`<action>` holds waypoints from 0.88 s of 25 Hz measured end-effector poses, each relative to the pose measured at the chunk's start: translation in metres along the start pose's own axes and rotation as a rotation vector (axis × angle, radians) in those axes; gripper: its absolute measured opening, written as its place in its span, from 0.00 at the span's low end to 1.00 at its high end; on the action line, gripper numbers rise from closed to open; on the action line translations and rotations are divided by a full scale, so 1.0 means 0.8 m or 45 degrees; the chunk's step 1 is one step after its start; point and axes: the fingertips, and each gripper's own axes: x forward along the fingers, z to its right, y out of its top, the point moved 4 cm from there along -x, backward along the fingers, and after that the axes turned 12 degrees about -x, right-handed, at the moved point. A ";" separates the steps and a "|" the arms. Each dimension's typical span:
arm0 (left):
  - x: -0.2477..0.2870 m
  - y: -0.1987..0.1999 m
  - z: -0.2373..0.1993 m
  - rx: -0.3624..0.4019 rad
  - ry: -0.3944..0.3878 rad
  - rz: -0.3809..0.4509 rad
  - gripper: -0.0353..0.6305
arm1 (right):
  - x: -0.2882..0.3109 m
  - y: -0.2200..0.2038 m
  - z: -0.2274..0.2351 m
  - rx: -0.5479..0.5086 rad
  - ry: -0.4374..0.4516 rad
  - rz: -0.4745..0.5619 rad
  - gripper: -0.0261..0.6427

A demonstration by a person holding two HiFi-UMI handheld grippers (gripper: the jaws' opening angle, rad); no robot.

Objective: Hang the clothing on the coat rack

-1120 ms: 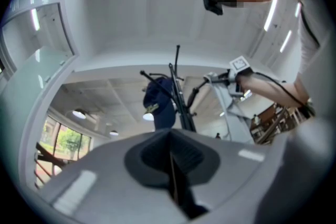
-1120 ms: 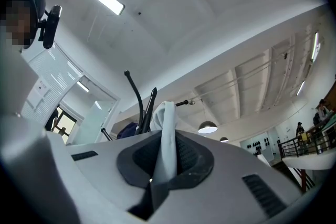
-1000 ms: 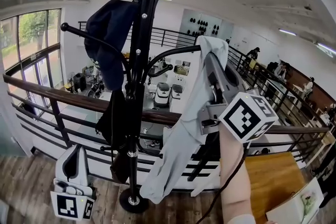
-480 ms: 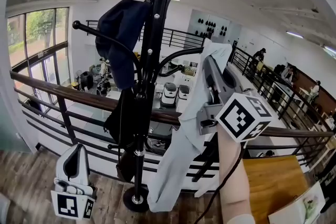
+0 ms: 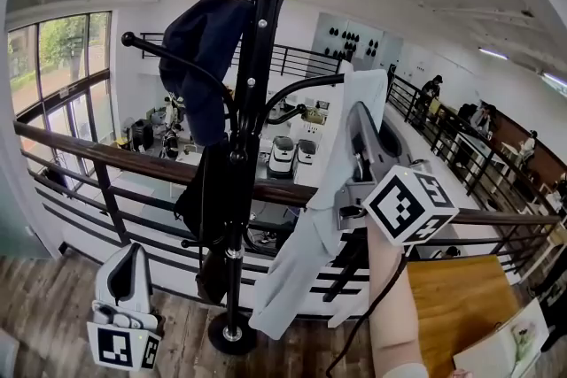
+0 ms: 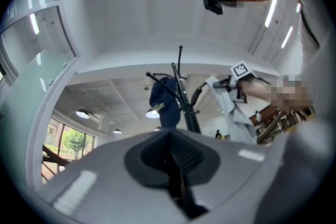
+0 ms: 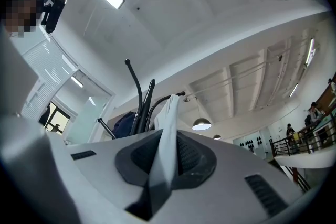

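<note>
The black coat rack stands before a railing, with a navy garment hung on an upper left hook. A pale grey shirt hangs from its top edge, which lies against the tip of the right hook arm. My right gripper is raised and shut on that top edge; the right gripper view shows the shirt cloth pinched between the jaws, with the rack behind. My left gripper hangs low at the left, shut and empty, pointing up at the rack.
A dark garment hangs lower on the rack's pole. A wood-topped metal railing runs behind the rack. A wooden table with an open book is at the lower right. The rack's round base sits on plank flooring.
The right gripper and the shirt have sunk slightly beside the hook arm, and the view has shifted a little to the left. The left gripper has stayed put.
</note>
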 end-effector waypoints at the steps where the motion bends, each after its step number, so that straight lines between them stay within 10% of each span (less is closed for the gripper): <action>1: -0.001 0.000 0.000 -0.003 -0.005 -0.002 0.06 | -0.003 0.001 -0.001 -0.009 -0.006 0.001 0.10; 22: -0.046 0.005 -0.009 -0.034 -0.182 -0.051 0.06 | -0.111 -0.004 -0.050 -0.133 -0.170 -0.100 0.10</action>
